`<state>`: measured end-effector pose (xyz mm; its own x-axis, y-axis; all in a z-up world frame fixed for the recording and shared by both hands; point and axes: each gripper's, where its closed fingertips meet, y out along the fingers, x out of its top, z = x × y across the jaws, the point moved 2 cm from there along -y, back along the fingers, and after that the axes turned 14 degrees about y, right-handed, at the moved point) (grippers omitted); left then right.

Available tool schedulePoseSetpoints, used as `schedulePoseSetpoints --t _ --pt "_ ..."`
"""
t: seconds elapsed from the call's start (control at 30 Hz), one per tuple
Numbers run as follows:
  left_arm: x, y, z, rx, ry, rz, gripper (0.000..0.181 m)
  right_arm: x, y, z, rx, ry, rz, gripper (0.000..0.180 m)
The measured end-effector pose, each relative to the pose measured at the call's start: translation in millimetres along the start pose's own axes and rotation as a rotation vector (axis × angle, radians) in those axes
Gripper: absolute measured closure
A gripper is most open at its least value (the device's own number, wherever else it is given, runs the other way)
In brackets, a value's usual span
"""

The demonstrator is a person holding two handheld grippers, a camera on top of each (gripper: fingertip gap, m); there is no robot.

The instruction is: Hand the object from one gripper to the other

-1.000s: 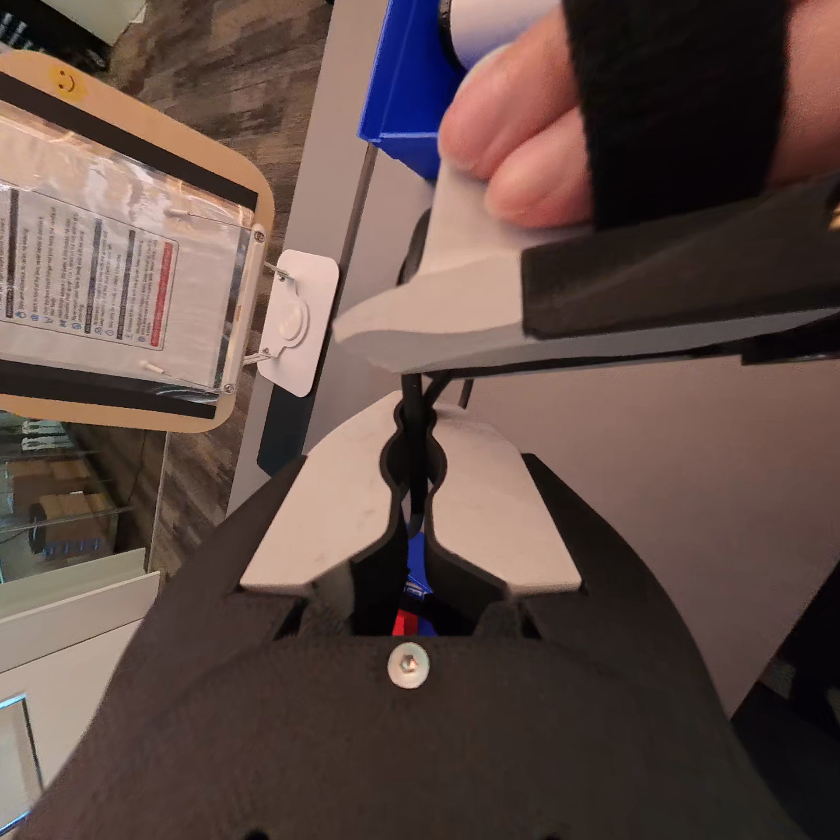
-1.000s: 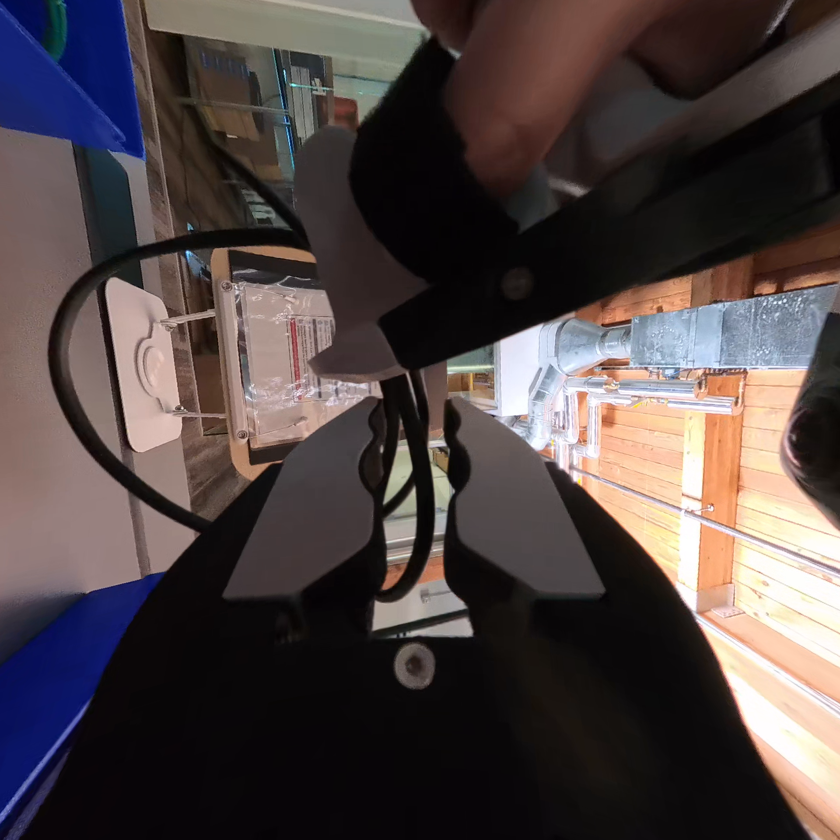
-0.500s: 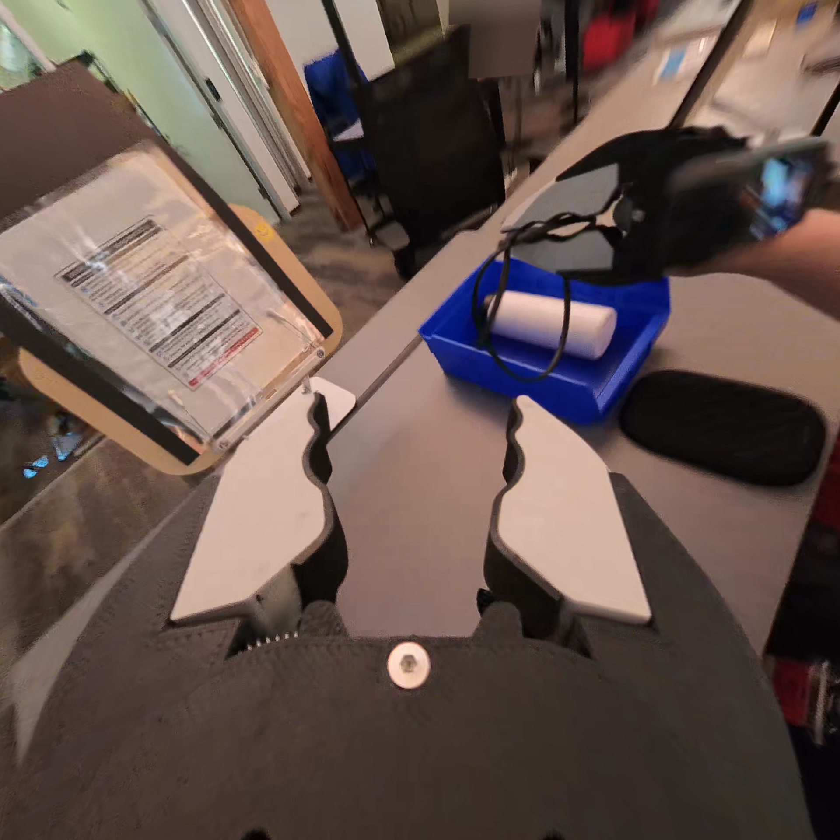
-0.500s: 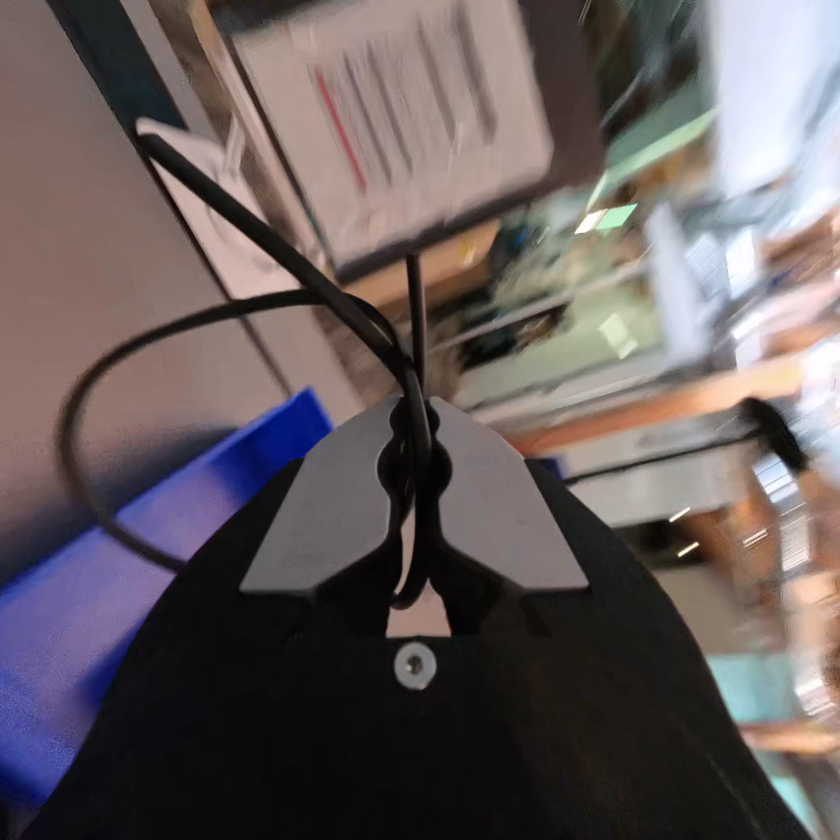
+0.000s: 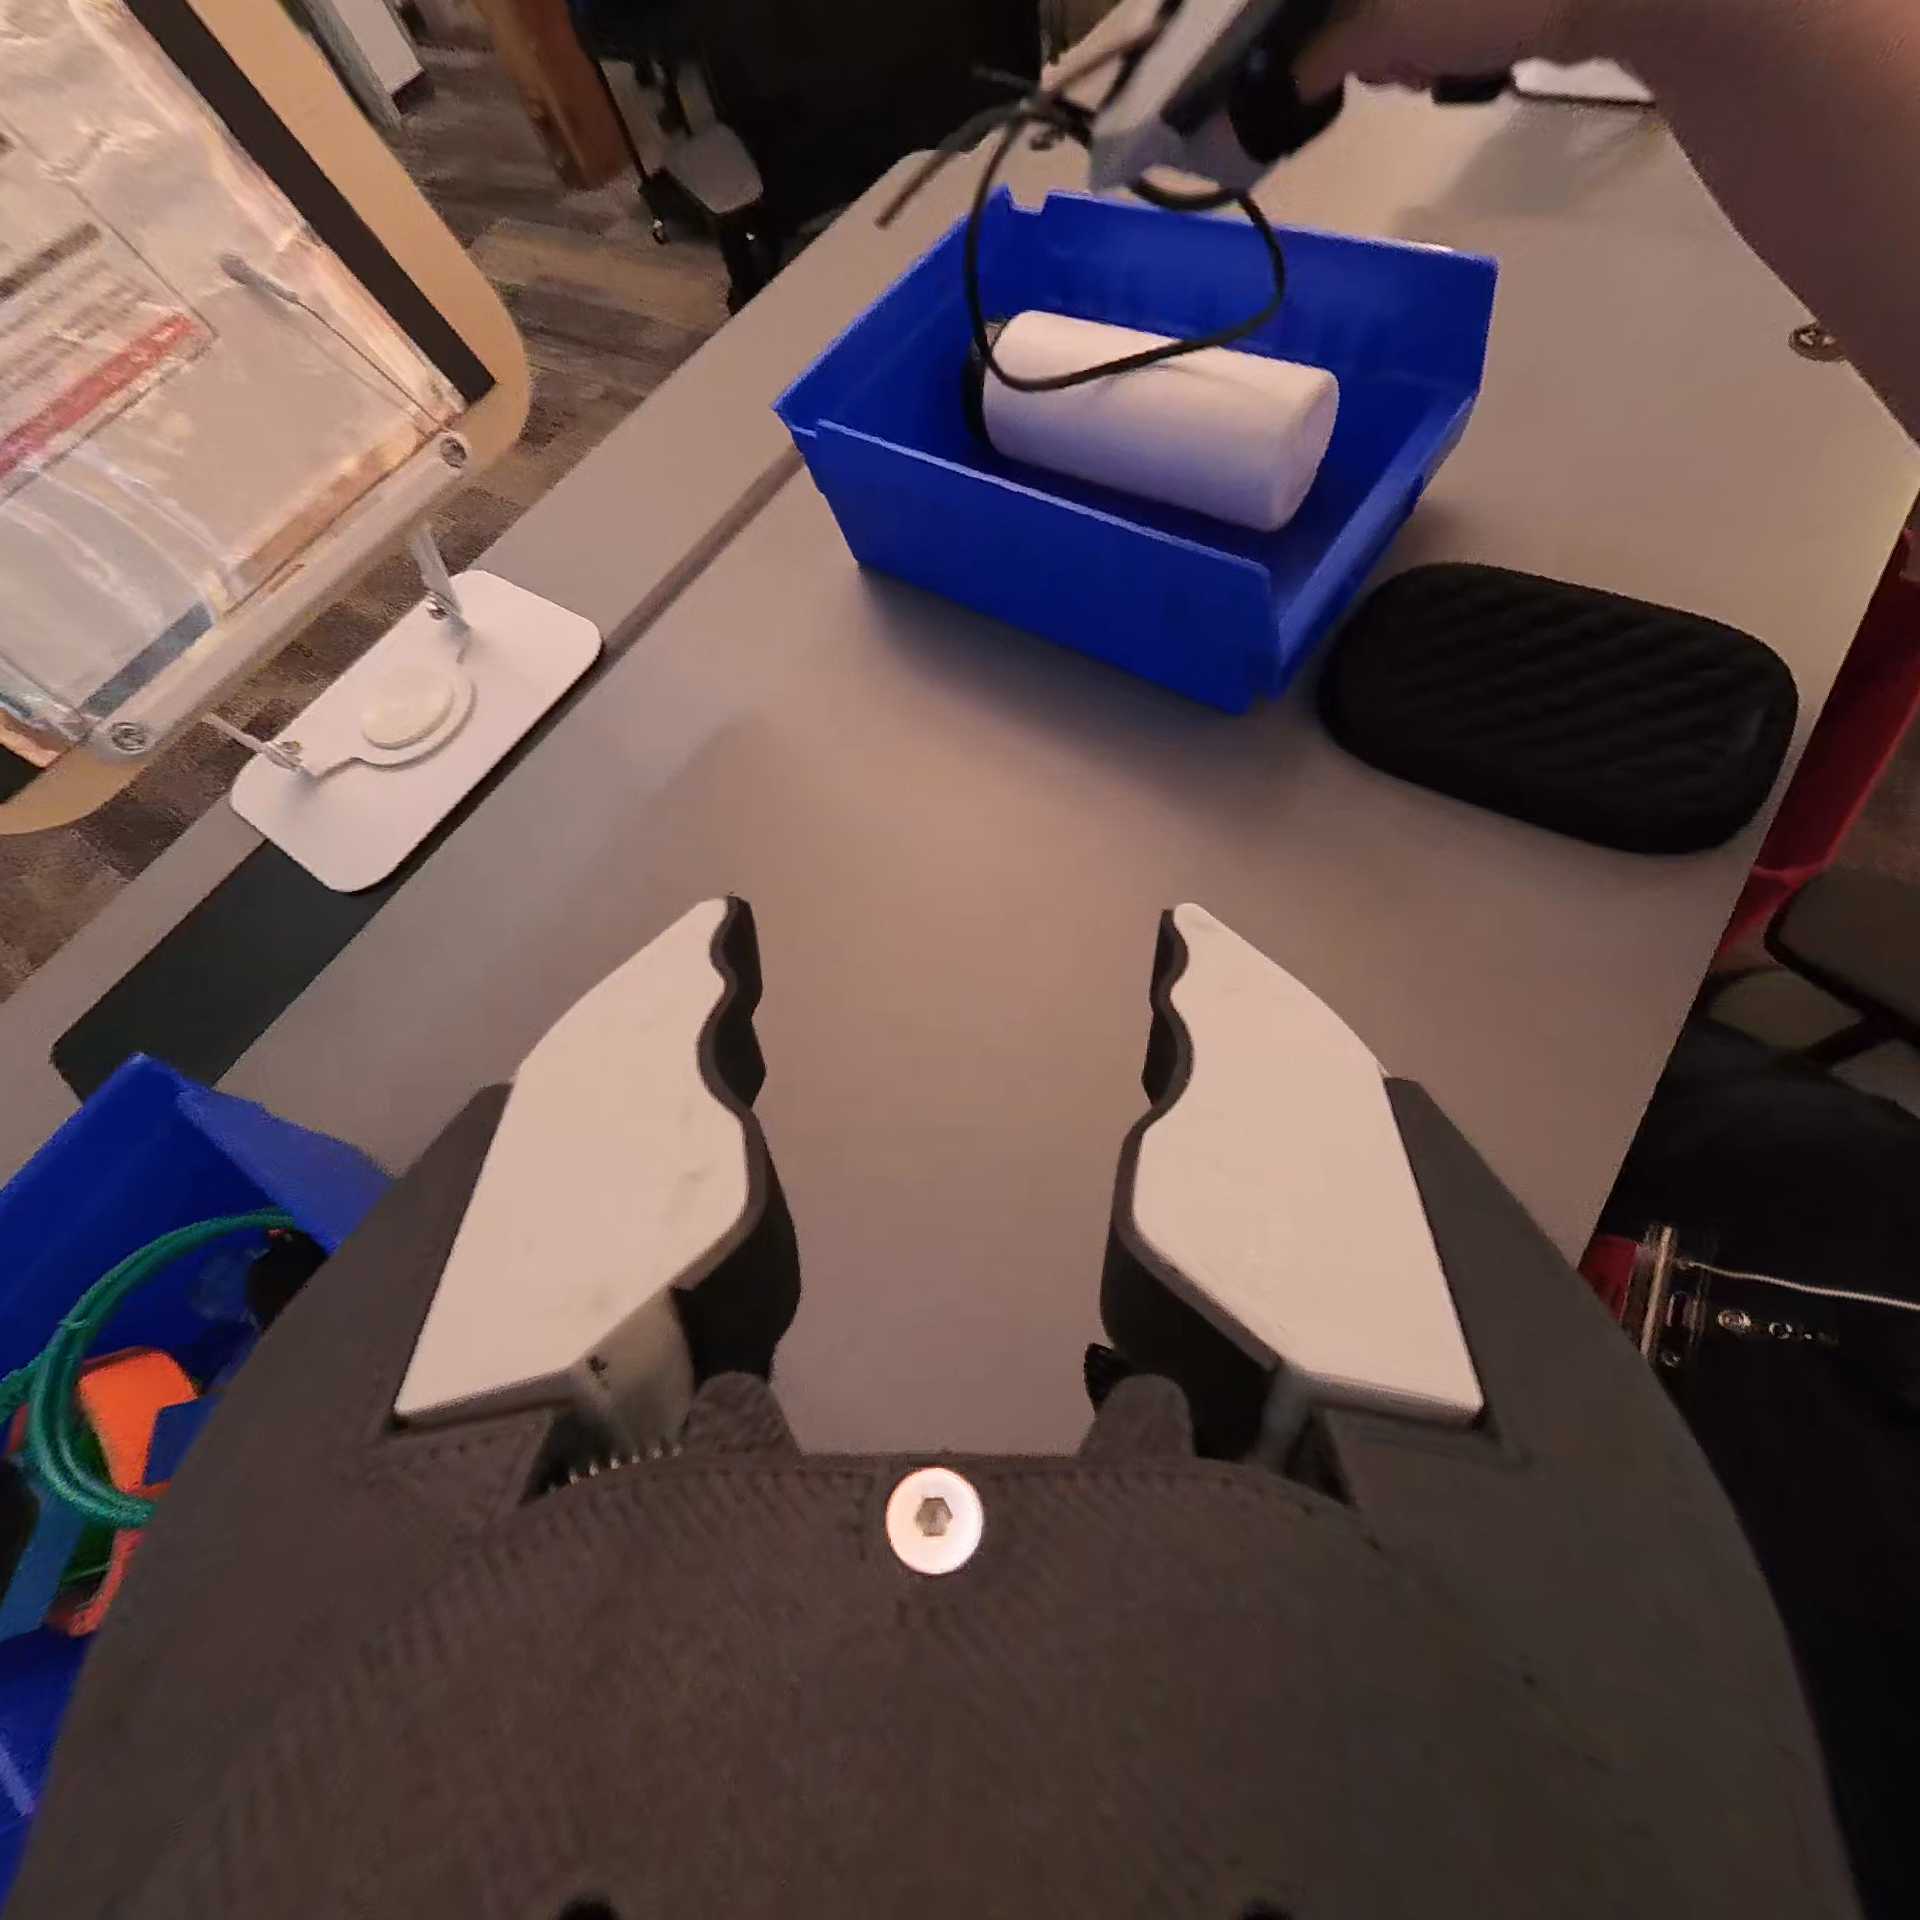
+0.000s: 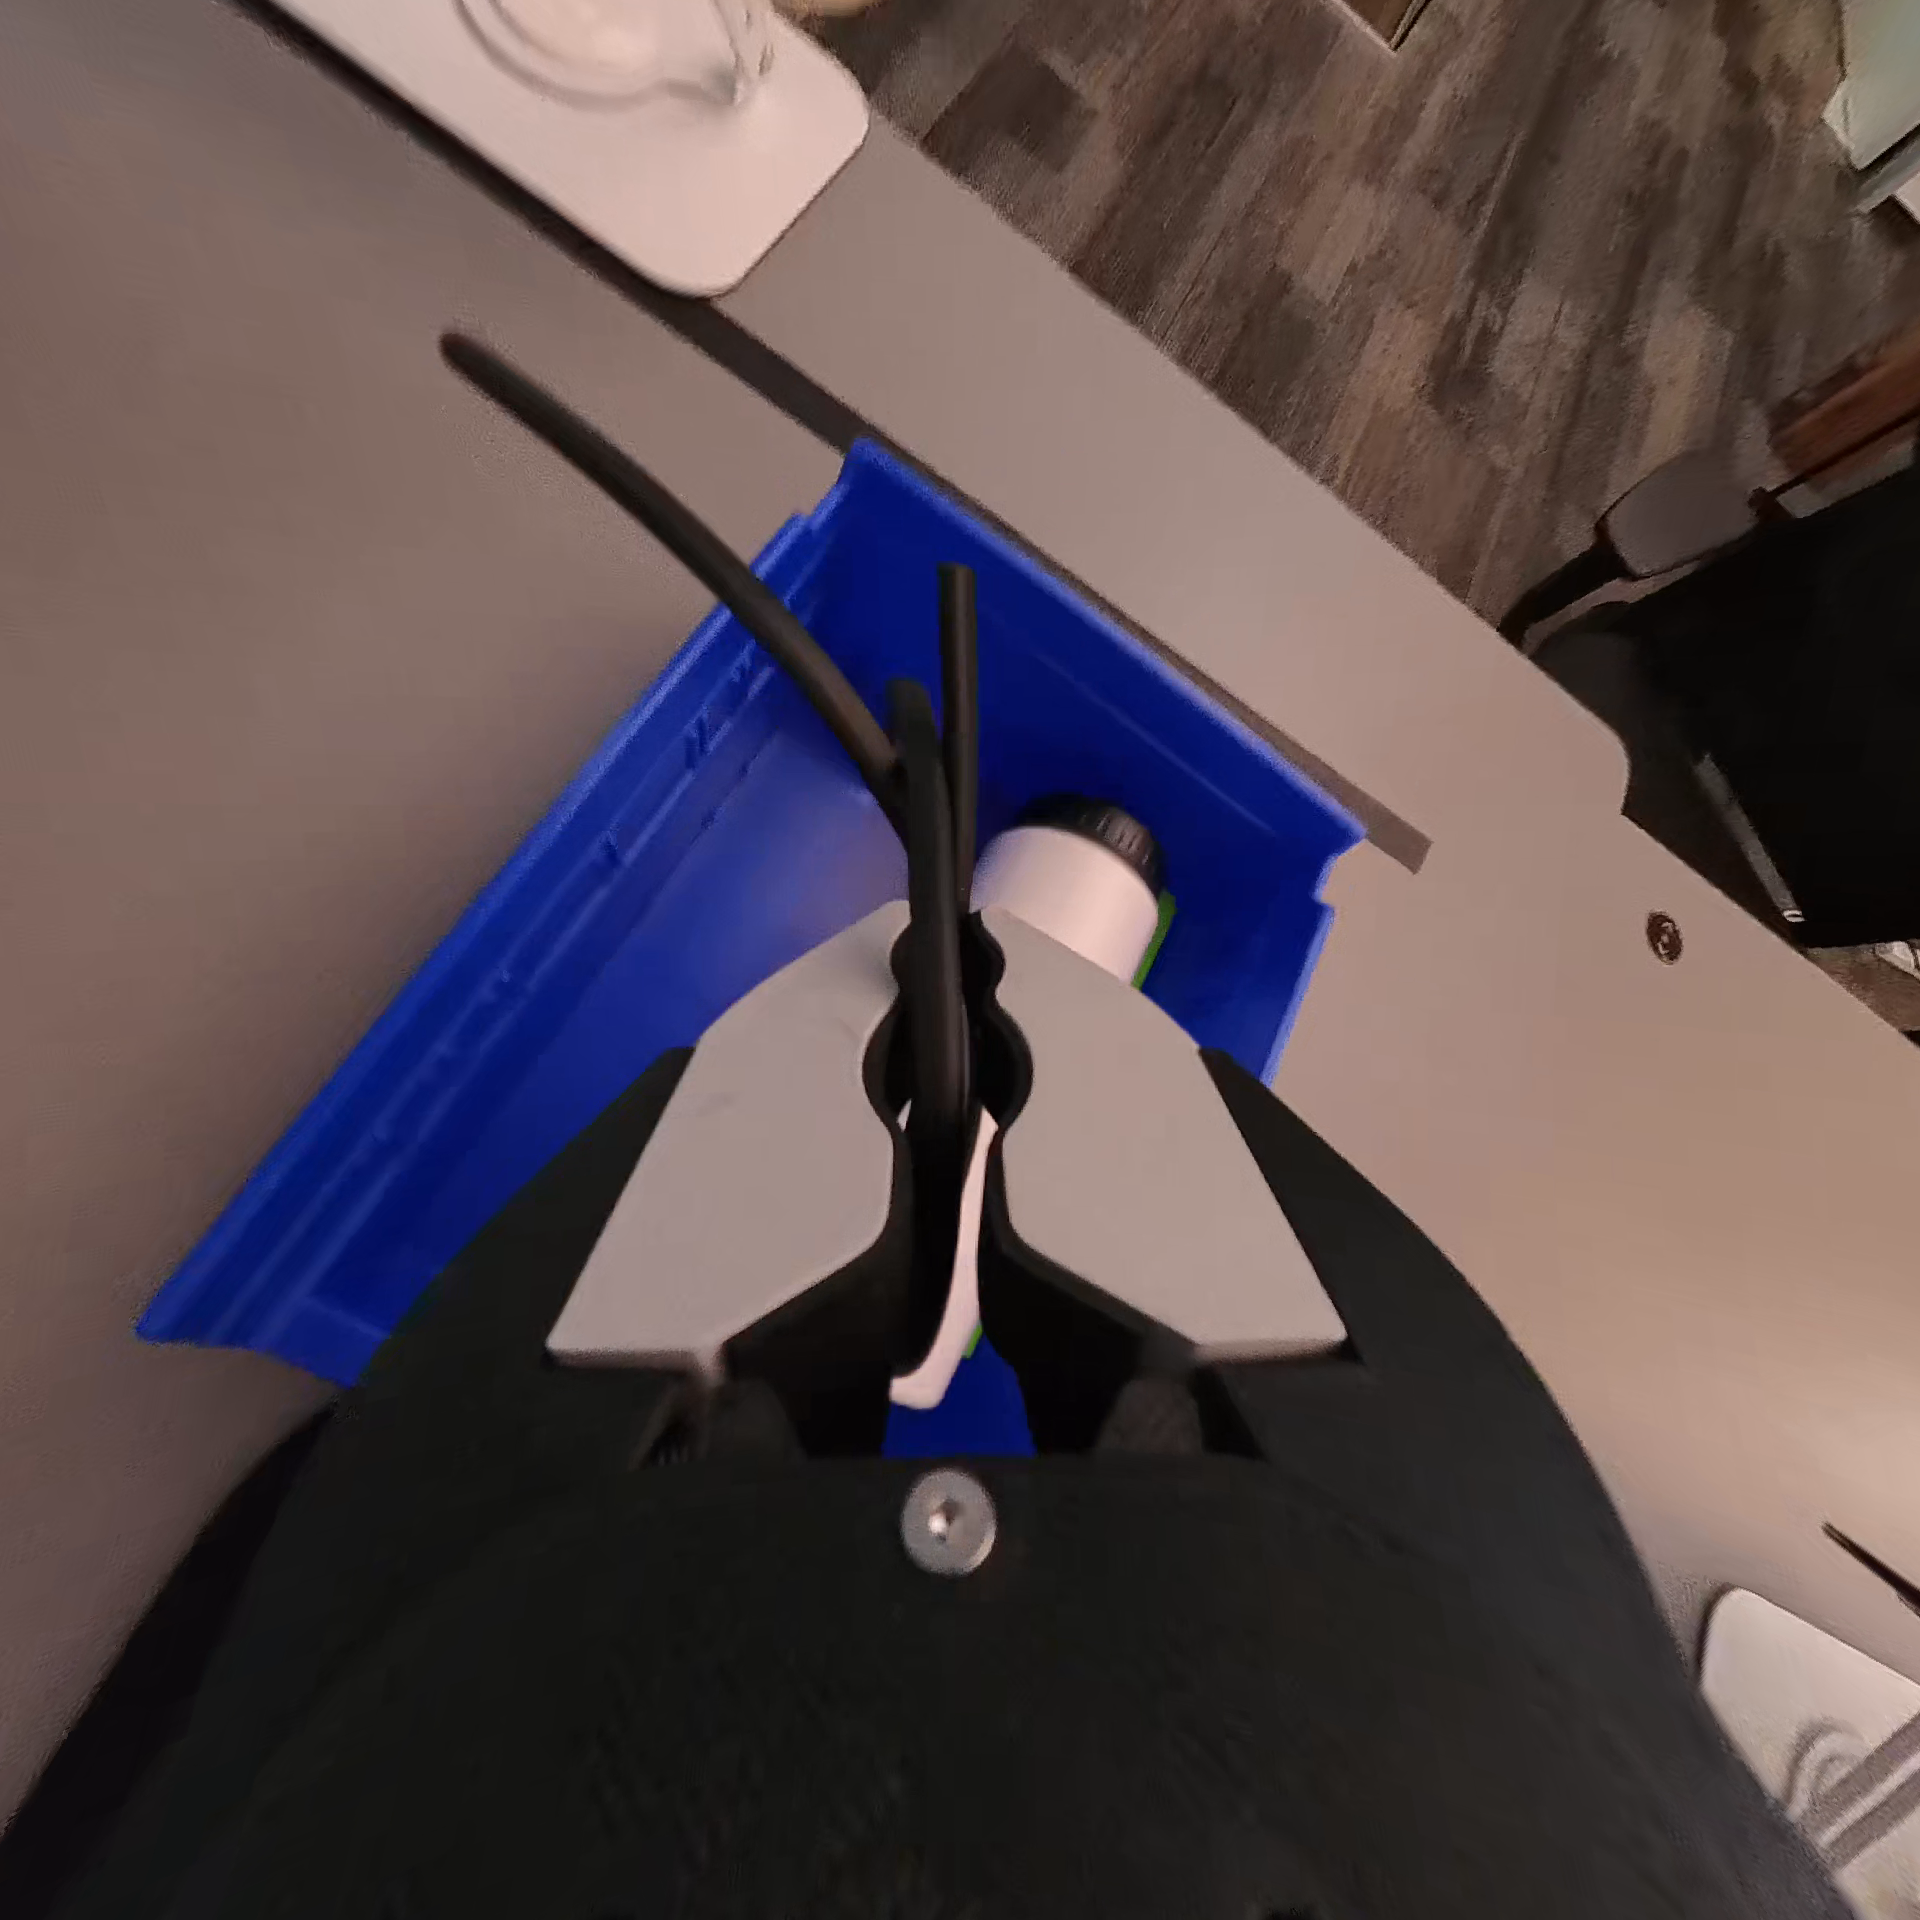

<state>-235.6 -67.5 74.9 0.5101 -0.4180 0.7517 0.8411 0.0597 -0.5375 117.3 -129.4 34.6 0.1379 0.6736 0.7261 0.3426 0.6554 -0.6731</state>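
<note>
The right hand-held gripper (image 6: 940,971) is clamped on a looped black cable (image 6: 940,831) above the blue bin (image 5: 1049,561) (white cylinder (image 5: 1153,436) inside); the left hand-held gripper (image 5: 951,925) gapes empty over the tabletop (image 5: 935,790)

The desk (image 5: 935,790) is plain grey. A bright blue bin (image 5: 1091,561) holds a white cylinder (image 5: 1153,431). The looped cable (image 6: 940,831) is black. Beside the bin lies a black pad (image 5: 1558,707) with diagonal ribbing. Another blue bin (image 5: 156,1164) contains green cord (image 5: 62,1371) and orange pieces (image 5: 125,1403).

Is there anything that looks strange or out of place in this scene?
Nothing is damaged or spilled. One slight oddity: the black cable held by the right gripper hangs in a loop around the white cylinder inside the blue bin.
</note>
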Motion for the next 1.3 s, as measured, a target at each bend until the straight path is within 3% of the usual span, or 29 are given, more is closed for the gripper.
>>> schedulePoseSetpoints --t 0.17,0.3,0.4,0.47,0.53,0.7,0.8,1.0,1.3 --pt "3 11 -10 -0.019 0.013 -0.030 0.109 19 -11 -8 -0.026 0.057 -0.031 0.172" --pt "4 17 -14 -0.049 -0.031 -0.081 0.110 -28 22 -3 -0.026 -0.007 0.259 0.172" --pt "1 17 -13 -0.044 -0.064 -0.112 0.110 -55 43 -4 -0.036 -0.025 0.331 0.154" --pt "-4 13 -13 -0.031 -0.080 -0.120 0.111 -51 45 -7 -0.087 -0.064 0.230 0.143" --pt "-12 8 -10 0.000 -0.096 -0.122 0.113 -36 33 -9 -0.205 -0.138 0.078 0.119" --pt "-41 -8 -5 0.098 -0.178 -0.160 0.113 21 -37 28 -0.396 -0.241 -0.417 0.115" --pt "-64 -14 -7 0.144 -0.259 -0.176 0.113 45 -75 52 -0.451 -0.218 -0.592 0.114" --pt "-101 -34 -9 0.226 -0.399 -0.193 0.116 68 -91 85 -0.403 -0.193 -0.682 0.110" --pt "-128 -60 9 0.359 -0.449 -0.179 0.116 74 -71 97 -0.383 -0.225 -0.683 0.112"
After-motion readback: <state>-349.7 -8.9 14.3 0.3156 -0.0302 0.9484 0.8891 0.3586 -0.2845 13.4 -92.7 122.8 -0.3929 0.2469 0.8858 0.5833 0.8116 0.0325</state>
